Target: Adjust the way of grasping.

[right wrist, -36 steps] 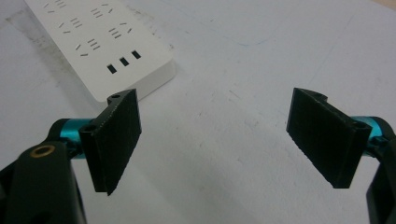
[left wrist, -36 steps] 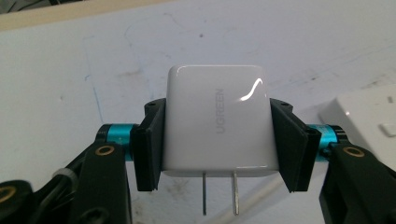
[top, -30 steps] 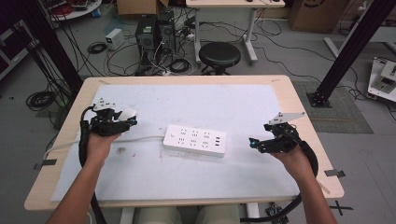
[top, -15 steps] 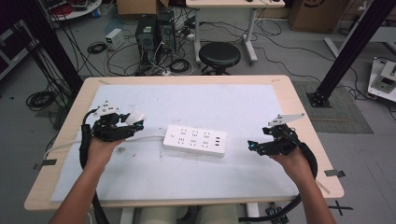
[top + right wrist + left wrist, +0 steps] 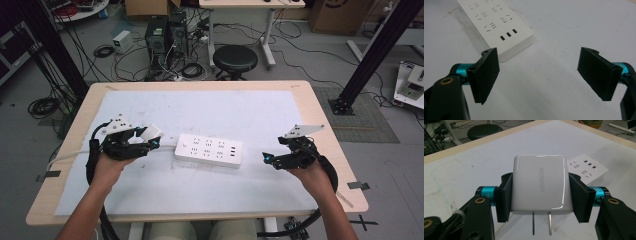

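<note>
On the table (image 5: 320,115), near its middle, lies one white power strip (image 5: 209,150), and all places below are given from it. No box or bowl stands on the table. The strip carries six sockets in two rows and three small ports at its right end.

Left of the strip, the left gripper (image 5: 150,139) clamps one white charger (image 5: 150,132). In the left gripper view the two black pads press on the flat sides of the charger (image 5: 540,187), and its two metal prongs (image 5: 541,223) stick out toward the camera, at the bottom. The charger hangs above the white mat, just beside the left end of the strip and not touching it; the strip (image 5: 587,167) shows behind it.

Right of the strip, the right gripper (image 5: 269,159) is near the strip's right end. In the right gripper view its jaws stand wide apart with nothing between them, and the port end of the strip (image 5: 499,27) lies just past the left pad (image 5: 486,75).

Counted: one strip, one charger, two grippers.
</note>
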### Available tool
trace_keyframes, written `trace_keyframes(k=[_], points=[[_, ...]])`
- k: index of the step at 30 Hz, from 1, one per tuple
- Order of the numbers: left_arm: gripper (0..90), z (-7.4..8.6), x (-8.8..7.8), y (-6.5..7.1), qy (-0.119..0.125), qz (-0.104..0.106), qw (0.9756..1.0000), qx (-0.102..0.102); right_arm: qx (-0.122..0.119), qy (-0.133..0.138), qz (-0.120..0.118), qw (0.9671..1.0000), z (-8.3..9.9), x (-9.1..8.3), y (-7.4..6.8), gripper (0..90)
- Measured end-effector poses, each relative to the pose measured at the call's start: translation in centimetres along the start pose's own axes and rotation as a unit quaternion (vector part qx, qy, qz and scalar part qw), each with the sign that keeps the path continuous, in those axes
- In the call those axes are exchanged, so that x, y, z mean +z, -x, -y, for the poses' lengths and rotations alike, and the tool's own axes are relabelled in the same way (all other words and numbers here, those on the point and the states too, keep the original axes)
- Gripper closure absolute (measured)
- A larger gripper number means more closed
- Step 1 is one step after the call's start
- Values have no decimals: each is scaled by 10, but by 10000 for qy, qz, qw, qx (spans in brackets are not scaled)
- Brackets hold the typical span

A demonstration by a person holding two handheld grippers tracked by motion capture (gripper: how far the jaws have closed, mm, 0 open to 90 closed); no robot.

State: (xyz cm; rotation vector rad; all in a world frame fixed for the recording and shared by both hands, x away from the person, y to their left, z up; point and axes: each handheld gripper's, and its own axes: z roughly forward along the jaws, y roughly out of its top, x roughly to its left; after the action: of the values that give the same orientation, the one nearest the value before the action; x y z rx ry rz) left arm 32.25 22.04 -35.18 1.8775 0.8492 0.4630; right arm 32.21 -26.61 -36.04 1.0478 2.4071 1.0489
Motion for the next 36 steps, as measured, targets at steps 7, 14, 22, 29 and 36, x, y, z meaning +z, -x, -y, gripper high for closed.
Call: trace_keyframes(k=[7, 14, 22, 29, 36], points=[[425, -1, 5, 20, -82, 380, 9981, 486, 38, -63, -189, 9998, 2, 6, -6, 181], [425, 0, 12, 32, -88, 647, 9950, 761, 92, -37, -290, 9995, -1, 6, -11, 182], [425, 3, 23, 43, -120, 927, 9905, 1008, 162, -25, -619, 9979, -8, 11, -22, 182], [425, 6, 34, 51, -195, 1142, 9850, 1276, 195, -90, -799, 9966, -12, 19, -32, 182], [425, 5, 43, 59, -327, 1259, 9795, 1538, 288, -94, -1166, 9927, -18, 24, -41, 182]])
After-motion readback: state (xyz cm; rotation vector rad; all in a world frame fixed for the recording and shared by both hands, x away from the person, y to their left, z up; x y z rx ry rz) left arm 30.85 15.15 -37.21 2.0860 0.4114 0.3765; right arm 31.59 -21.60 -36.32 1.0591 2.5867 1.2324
